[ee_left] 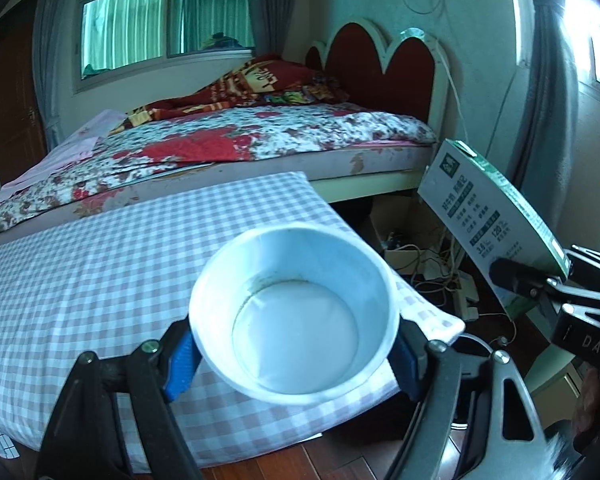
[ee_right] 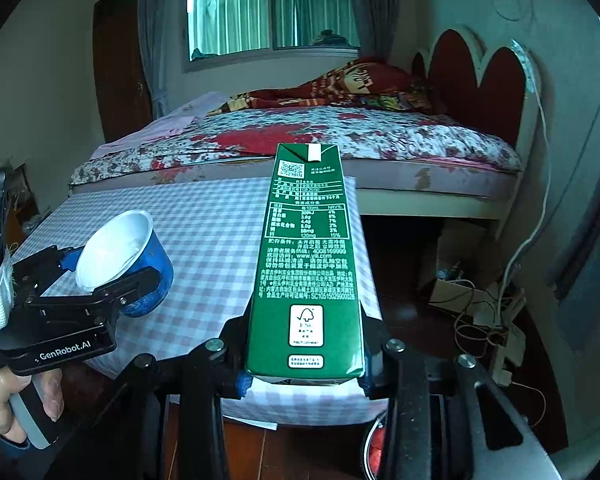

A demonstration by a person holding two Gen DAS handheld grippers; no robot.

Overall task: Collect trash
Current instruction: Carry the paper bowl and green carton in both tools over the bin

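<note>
Left claw (ee_left: 296, 350) squeezes my light, bendy cup (ee_left: 294, 320); right claw (ee_right: 304, 384) pinches my stiff, empty-looking milk carton (ee_right: 306, 264) low down.

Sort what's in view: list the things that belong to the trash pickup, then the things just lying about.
Job:
- empty cup, gripped in left claw
- green carton, gripped in right claw

Lying about:
- checked tablecloth
- bed
- tangle of cables on the floor
</note>
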